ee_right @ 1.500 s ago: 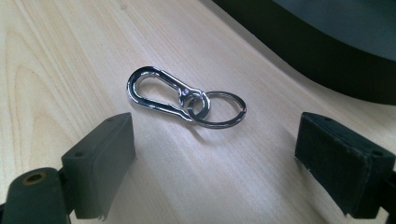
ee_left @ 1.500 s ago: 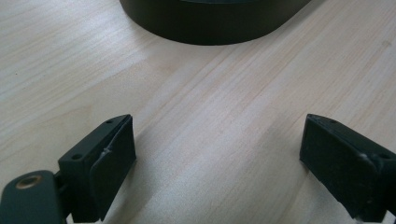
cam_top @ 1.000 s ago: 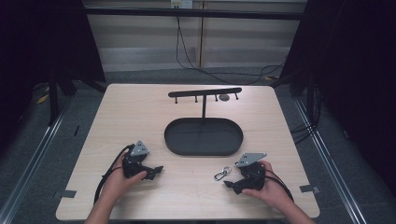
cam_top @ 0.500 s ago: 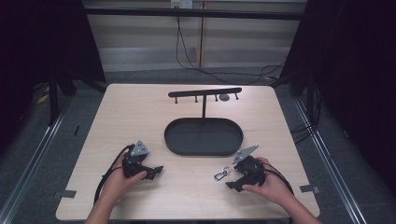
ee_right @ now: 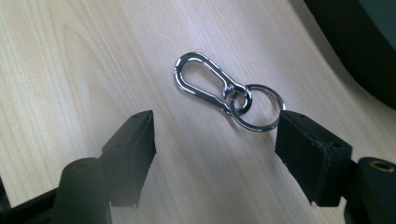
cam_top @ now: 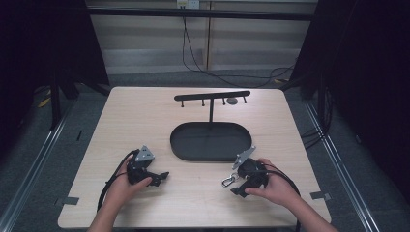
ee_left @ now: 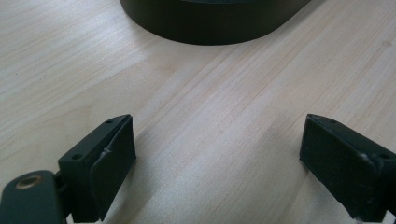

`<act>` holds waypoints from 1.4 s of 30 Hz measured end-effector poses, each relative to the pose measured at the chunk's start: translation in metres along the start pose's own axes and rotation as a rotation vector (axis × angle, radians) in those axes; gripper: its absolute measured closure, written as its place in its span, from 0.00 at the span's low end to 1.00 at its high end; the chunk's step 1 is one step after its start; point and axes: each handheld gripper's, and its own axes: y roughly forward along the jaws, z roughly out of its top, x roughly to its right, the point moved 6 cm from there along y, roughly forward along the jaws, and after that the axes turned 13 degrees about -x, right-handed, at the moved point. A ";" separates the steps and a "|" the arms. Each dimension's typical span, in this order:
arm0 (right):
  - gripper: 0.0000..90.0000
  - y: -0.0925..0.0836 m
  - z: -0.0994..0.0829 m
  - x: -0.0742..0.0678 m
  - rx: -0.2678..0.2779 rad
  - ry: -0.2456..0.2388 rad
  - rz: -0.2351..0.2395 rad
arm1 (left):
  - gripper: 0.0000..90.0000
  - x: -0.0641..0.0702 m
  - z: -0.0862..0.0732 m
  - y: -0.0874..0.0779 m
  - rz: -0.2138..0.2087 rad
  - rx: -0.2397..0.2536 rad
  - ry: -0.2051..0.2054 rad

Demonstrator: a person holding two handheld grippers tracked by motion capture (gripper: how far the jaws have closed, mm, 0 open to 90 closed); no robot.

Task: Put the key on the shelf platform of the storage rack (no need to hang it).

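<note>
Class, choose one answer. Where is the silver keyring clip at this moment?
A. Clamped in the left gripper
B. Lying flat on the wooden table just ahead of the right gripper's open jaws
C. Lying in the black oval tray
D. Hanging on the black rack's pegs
B: the keyring clip lies flat on the table ahead of the right gripper, whose jaws stand apart and touch nothing.

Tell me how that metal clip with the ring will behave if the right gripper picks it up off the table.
The keychain clip is polished metal, so it may slip between the pads. It lies flat on the wooden table, which probably makes getting under it hard. Its ring hangs from a small link, so it will likely swing loose once lifted. The right gripper stands open near it.
</note>
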 end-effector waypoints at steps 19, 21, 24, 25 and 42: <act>0.33 -0.003 0.021 -0.002 -0.070 -0.096 -0.001 | 0.11 0.000 0.000 0.000 0.000 -0.001 0.001; 0.33 -0.002 0.022 -0.002 -0.084 -0.103 -0.003 | 0.11 0.000 0.000 0.000 0.002 0.000 0.000; 0.36 0.000 0.024 -0.002 -0.098 -0.116 -0.002 | 0.11 0.000 0.000 0.000 0.002 -0.001 0.000; 0.36 0.001 0.025 -0.002 -0.097 -0.122 0.002 | 0.11 0.000 0.000 0.000 0.000 0.000 0.000; 0.56 0.010 0.035 -0.005 -0.167 -0.204 -0.019 | 0.11 0.000 0.000 0.000 0.005 -0.001 0.003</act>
